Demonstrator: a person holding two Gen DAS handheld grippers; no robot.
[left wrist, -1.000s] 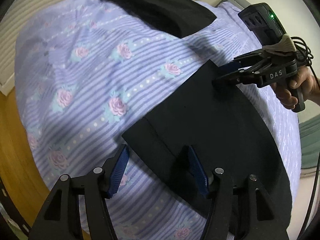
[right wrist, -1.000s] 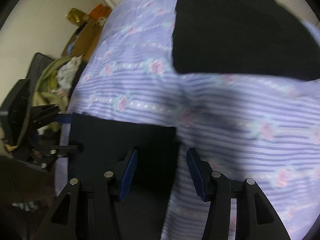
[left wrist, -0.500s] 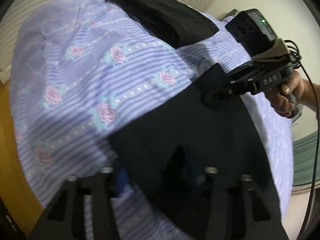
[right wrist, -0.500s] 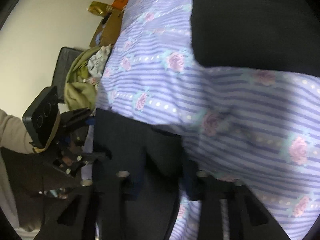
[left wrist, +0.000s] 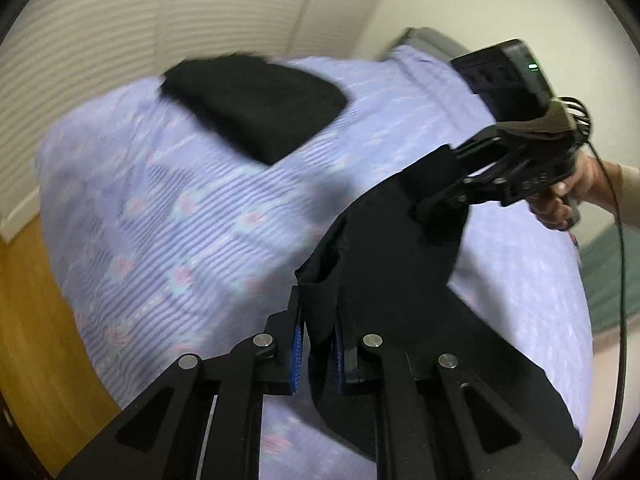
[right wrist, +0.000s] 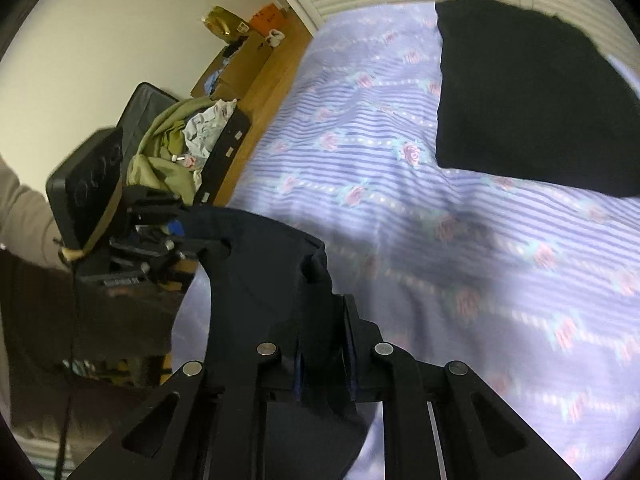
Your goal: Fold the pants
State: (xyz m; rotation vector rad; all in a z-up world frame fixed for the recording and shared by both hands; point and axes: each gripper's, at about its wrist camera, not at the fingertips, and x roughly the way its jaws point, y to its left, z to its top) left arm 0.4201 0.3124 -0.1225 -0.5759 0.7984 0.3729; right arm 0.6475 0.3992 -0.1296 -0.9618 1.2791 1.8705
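Observation:
The black pants (left wrist: 392,280) hang lifted off the flowered purple bedsheet (left wrist: 180,208) by their near edge. My left gripper (left wrist: 318,332) is shut on one corner, with cloth pinched between its blue pads. My right gripper (left wrist: 436,196), held by a hand at the right of the left wrist view, grips the other corner. In the right wrist view the right gripper (right wrist: 322,344) has its jaws closing with the pants (right wrist: 264,276) pressed between them. The left gripper (right wrist: 188,236) holds the far corner there. The lower part of the pants is hidden under the grippers.
A second black garment (left wrist: 256,108) (right wrist: 528,96) lies folded at the far end of the bed. Beside the bed, on the wooden floor (left wrist: 28,320), are an open suitcase of clothes (right wrist: 180,152) and cardboard boxes (right wrist: 244,56). Louvred doors (left wrist: 120,20) stand behind.
Both grippers went from open over the flat pants edge to shut on its two corners. Both then rose, pulling the edge up off the sheet.

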